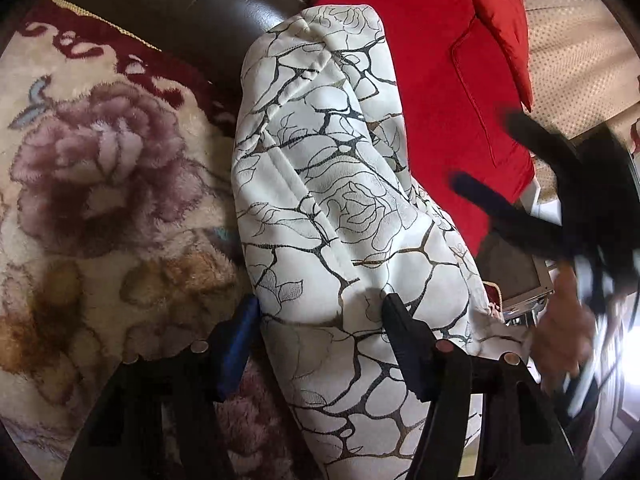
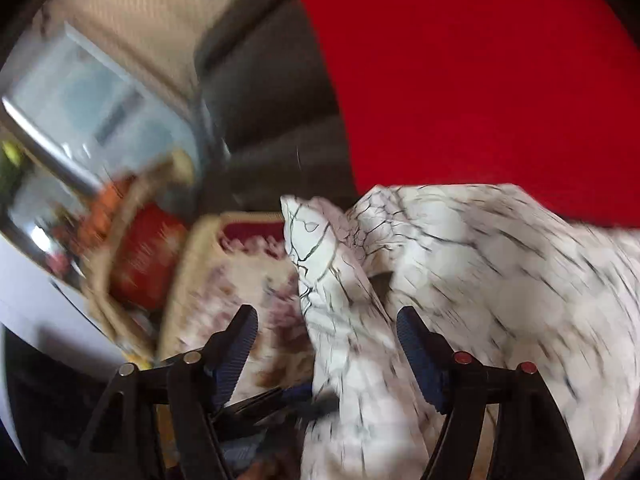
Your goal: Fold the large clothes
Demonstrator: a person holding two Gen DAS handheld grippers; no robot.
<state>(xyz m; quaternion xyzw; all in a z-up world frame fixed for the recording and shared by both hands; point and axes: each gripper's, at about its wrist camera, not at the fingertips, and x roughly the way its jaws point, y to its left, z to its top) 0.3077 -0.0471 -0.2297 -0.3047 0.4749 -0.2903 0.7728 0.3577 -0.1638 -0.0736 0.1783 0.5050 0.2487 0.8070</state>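
The white rose-print garment (image 1: 328, 208) hung draped from a red cushion (image 1: 432, 80) toward the floral rug (image 1: 100, 168). The left tool (image 1: 320, 312) straddled its fold with jaws spread, not yet pinching; the right tool (image 2: 326, 320) likewise gaped around a raised corner. Both should probably close on matching edges before lifting, so the cloth stays even.

Both views carry heavy fisheye bending, with dark vignette corners curving round the frame. The left wrist view is evenly lit and mostly sharp: the white patterned garment (image 1: 340, 216) and the floral rug (image 1: 104, 184) show crisp detail, while the right tool (image 1: 532, 184) at the right edge is smeared by motion. A blown-out glare sits at the lower right edge. The right wrist view is strongly motion-blurred throughout; the garment (image 2: 480, 280) streaks, and a pale window-like patch (image 2: 100, 96) at upper left glows washed out. Soft shadows fall in the cloth's folds.
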